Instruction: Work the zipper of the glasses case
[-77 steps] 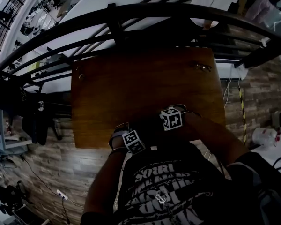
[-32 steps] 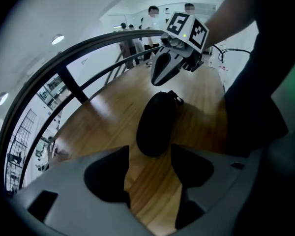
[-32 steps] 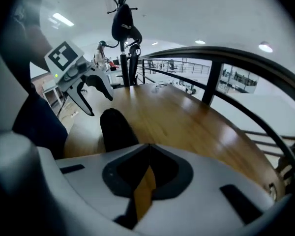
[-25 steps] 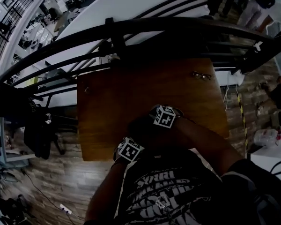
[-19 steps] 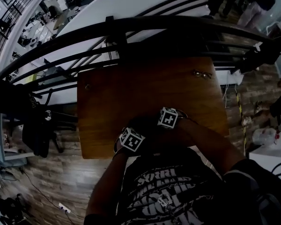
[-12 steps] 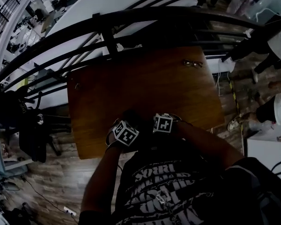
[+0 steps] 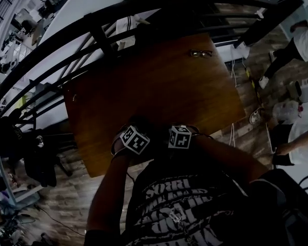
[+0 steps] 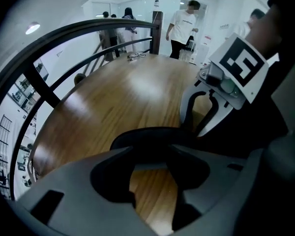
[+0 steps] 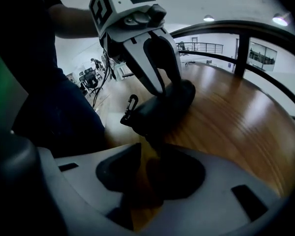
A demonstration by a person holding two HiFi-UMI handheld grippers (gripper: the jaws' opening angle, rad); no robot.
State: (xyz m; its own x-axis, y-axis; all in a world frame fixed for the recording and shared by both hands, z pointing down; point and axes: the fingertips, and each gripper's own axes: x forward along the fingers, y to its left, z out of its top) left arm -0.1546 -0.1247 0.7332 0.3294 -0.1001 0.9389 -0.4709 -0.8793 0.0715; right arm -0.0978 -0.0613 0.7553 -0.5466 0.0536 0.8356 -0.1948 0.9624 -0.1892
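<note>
Left gripper [image 8: 150,154] jaws just squeezed in and now pin the black glasses case [image 9: 162,104] near the wooden table's [image 7: 159,86] front edge. Right gripper [image 9: 150,154] jaws just popped apart, gripping nothing. The zipper pull might be at its tips, too dark to say. Looks like setup for a grab.

Case [image 9: 163,108] on table [image 7: 159,81], near edge, glasses [image 7: 200,53] far corner
</note>
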